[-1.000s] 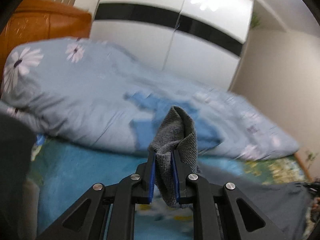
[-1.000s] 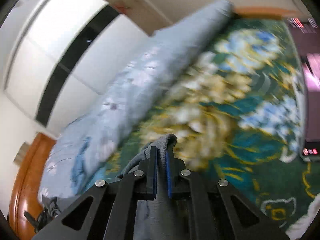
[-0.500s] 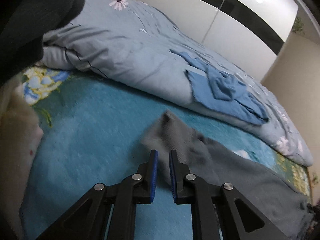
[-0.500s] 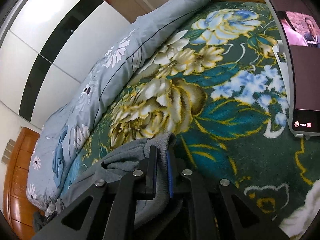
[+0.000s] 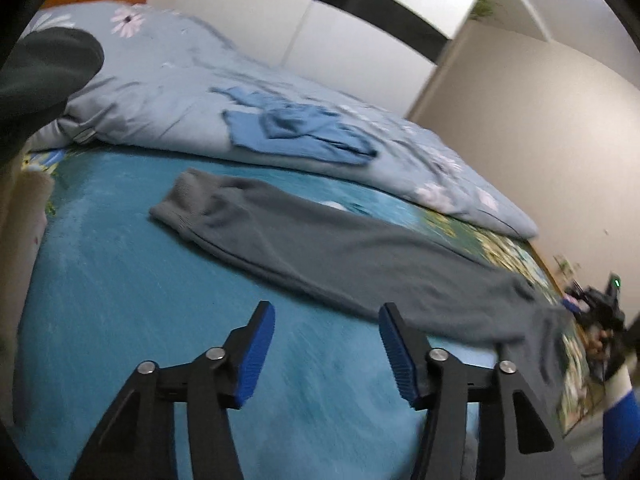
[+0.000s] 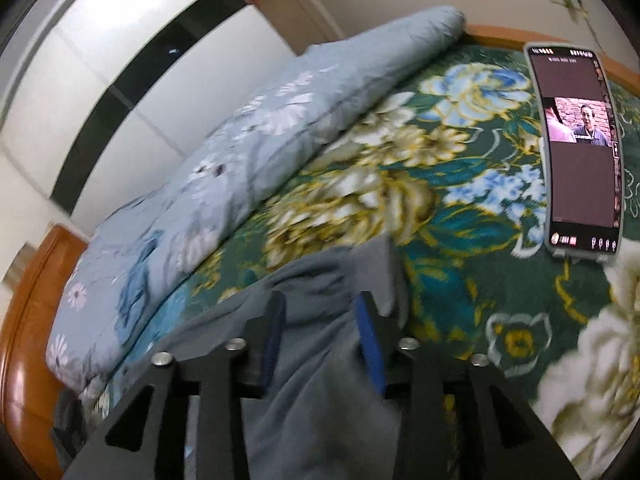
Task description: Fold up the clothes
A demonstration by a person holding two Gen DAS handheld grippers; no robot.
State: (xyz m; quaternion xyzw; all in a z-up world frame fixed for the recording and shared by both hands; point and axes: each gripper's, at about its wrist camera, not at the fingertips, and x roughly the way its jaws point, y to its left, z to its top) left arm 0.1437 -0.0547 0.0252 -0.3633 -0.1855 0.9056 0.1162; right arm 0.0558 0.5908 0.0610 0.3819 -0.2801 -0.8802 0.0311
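A pair of grey trousers [image 5: 320,248] lies stretched out flat on the teal flowered blanket [image 5: 120,300], cuffed end at the far left. My left gripper [image 5: 326,312] hovers just in front of the near edge. Its jaws are opening and nothing is between them. In the right wrist view, the other end of the grey trousers [image 6: 320,380] lies bunched on the blanket. My right gripper [image 6: 322,300] is over it, jaws opening, with the cloth lying loose between the blue pads [image 6: 370,340]. The right gripper [image 5: 600,316] also shows at the far right of the left wrist view, in a hand.
A rolled light-blue flowered quilt [image 5: 160,92] runs along the far side, with a crumpled blue garment [image 5: 296,132] on it. A lit phone [image 6: 580,152] stands propped on the blanket at the right. A wooden headboard [image 6: 24,320] and a white wardrobe [image 6: 120,60] lie beyond.
Both grippers were shut on the ends of the grey trousers. The left let go first and drew back, then both sets of jaws spread. The trousers now lie flat.
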